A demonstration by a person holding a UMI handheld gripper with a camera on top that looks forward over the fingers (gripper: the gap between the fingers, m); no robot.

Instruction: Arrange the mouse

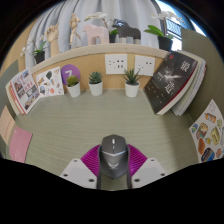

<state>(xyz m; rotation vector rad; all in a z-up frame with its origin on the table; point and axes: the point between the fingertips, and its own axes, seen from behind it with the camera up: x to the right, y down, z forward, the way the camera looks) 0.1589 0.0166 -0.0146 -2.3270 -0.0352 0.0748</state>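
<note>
Between the two fingers, I find the mouse (113,155), a grey one with a dark strip down its middle. My gripper (113,172) has its magenta pads (92,158) showing on either side of the mouse body. The jaws appear closed in against the mouse's flanks, and I judge it pinched, though I cannot confirm full contact on both sides.

The mouse's long axis runs straight ahead, parallel with the fingers, its rounded end pointing away from me. It sits centred, no offset to left or right. Whether it rests on the desk (90,125) or is lifted clear, I cannot tell.

Beyond the fingers, the pale green desk surface lies open. Further out, three small potted plants (96,83) stand in a row against a low shelf. A dark magazine (172,82) leans to the right of them, and an open booklet (24,93) lies to the left. A pink sheet (20,143) lies nearer on the left.

Judgement: the mouse is in hand and aligned, so the coming move turns on carrying it forward along its own axis onto the open desk ahead.
</note>
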